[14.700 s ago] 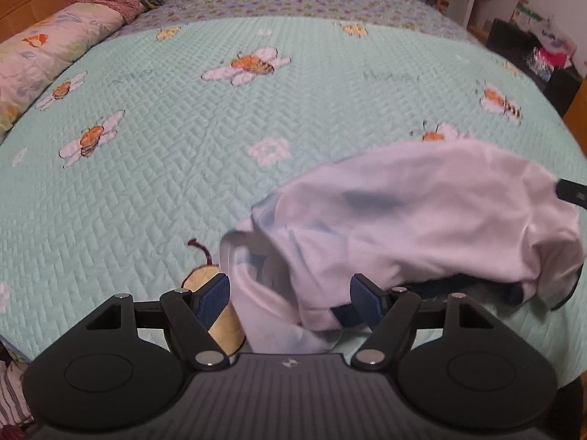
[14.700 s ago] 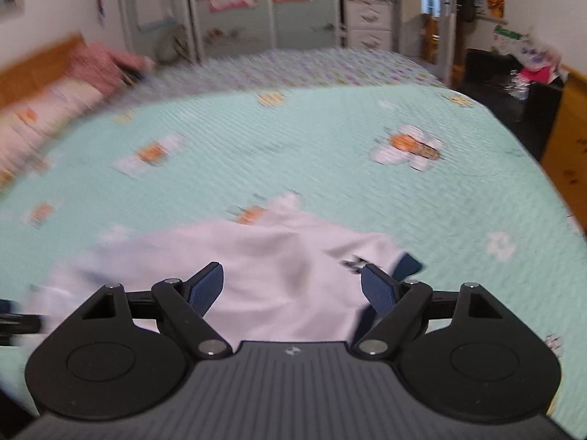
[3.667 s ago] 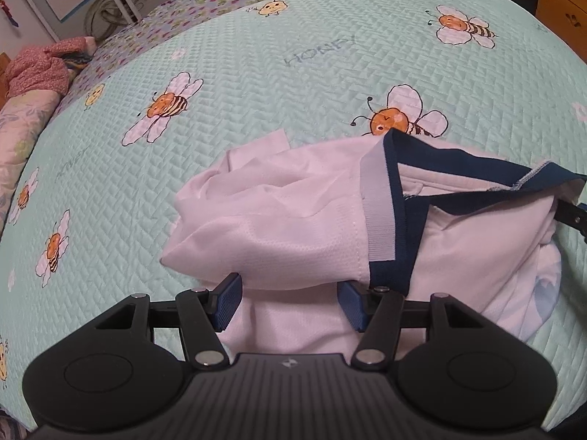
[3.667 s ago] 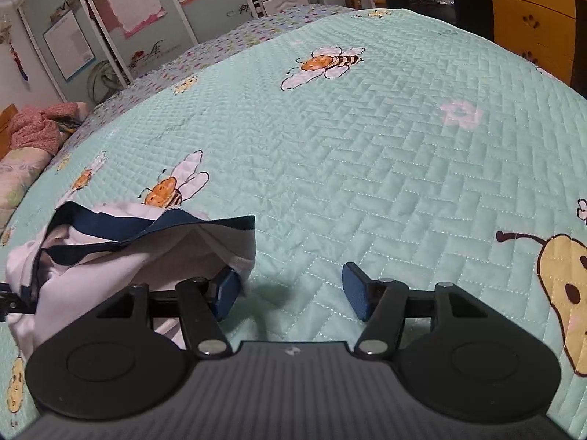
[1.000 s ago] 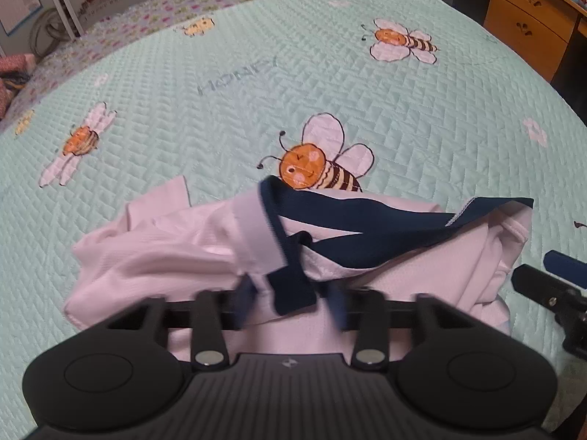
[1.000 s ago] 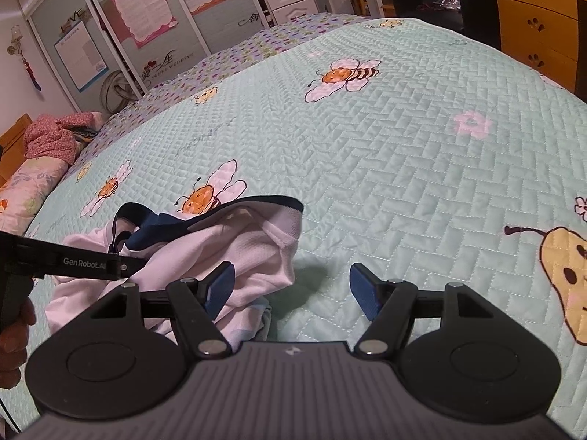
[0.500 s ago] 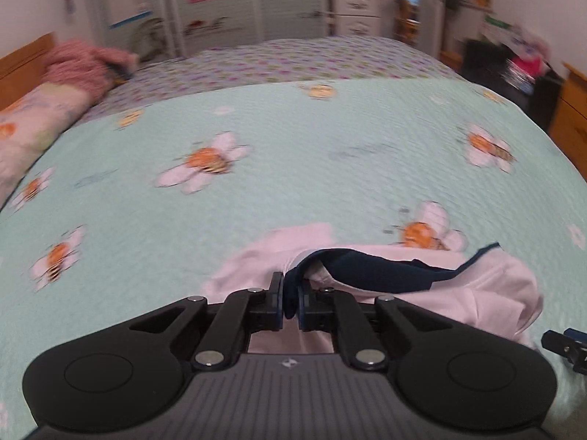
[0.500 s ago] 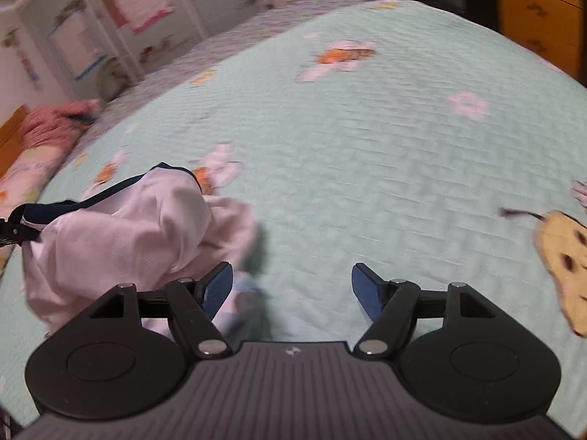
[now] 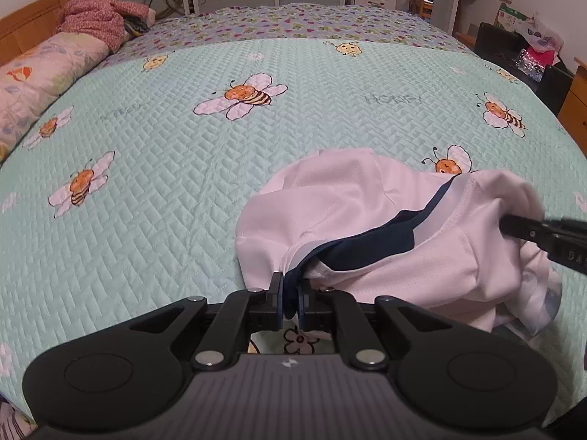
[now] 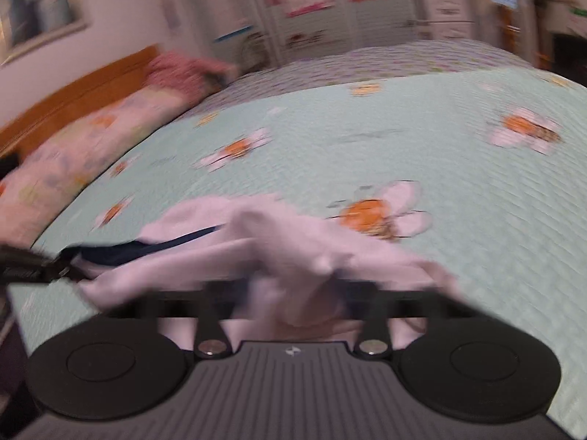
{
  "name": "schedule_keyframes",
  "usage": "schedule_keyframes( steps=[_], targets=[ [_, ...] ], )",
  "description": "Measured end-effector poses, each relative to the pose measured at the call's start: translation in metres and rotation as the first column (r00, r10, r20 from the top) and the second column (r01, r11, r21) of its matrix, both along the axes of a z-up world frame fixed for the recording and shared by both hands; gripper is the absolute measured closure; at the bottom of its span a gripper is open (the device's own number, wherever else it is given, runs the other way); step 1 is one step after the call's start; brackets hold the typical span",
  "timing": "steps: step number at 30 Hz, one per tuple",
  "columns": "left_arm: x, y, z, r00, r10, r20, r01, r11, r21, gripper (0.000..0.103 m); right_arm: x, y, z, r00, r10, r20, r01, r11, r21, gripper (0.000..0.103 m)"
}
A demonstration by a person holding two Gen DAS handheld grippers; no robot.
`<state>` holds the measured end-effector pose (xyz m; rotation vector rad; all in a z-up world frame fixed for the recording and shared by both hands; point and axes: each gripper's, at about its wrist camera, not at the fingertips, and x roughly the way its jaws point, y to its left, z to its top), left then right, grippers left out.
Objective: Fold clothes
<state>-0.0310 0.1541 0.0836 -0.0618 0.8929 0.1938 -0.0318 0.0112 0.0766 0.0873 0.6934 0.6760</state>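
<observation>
Left gripper (image 9: 290,302) clamped tight on navy collar of white shirt (image 9: 367,198). Right gripper (image 10: 293,293) buried in shirt, blurred, grip unclear. Shirt bunched near front edge of bed (image 9: 183,183).

Your left gripper (image 9: 290,302) is matt black plastic with small shiny metal pivot pins, its body ribbed. The shirt (image 9: 370,227) you hold is soft white cloth with a fine mesh weave and a smooth navy trim. Under the shirt, the bedspread (image 9: 165,168) is quilted mint cloth, stitched in a herringbone, dull in finish. Beyond the bedspread, the headboard (image 9: 29,22) looks like varnished wood.
</observation>
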Motion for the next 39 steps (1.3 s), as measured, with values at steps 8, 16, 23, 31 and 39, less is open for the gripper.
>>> schedule_keyframes(
  steps=[8, 16, 23, 31, 39],
  targets=[
    [-0.028, 0.008, 0.002, 0.991, -0.134, 0.005, 0.134, 0.985, -0.106, 0.071, -0.099, -0.046, 0.028, 0.966, 0.255, 0.043, -0.234, 0.934, -0.269, 0.099],
    [-0.035, -0.017, 0.003, 0.963, -0.269, 0.004, 0.269, 0.961, -0.069, 0.057, -0.133, -0.07, 0.002, 0.972, 0.232, 0.03, -0.195, 0.873, -0.448, 0.099],
    [0.019, -0.025, -0.011, 0.964, -0.256, -0.067, 0.226, 0.929, -0.295, 0.044, -0.131, -0.062, 0.002, 0.974, 0.223, 0.043, -0.186, 0.891, -0.414, 0.095],
    [0.069, -0.055, -0.049, 0.964, -0.211, -0.162, 0.14, 0.921, -0.365, 0.103, -0.132, -0.064, 0.0, 0.981, 0.183, 0.061, -0.148, 0.917, -0.371, 0.095],
    [0.018, -0.027, 0.053, 0.981, -0.064, 0.182, 0.127, 0.925, -0.358, 0.103, -0.122, -0.067, 0.022, 0.969, 0.074, 0.235, 0.02, 0.928, -0.373, 0.097]
  ],
)
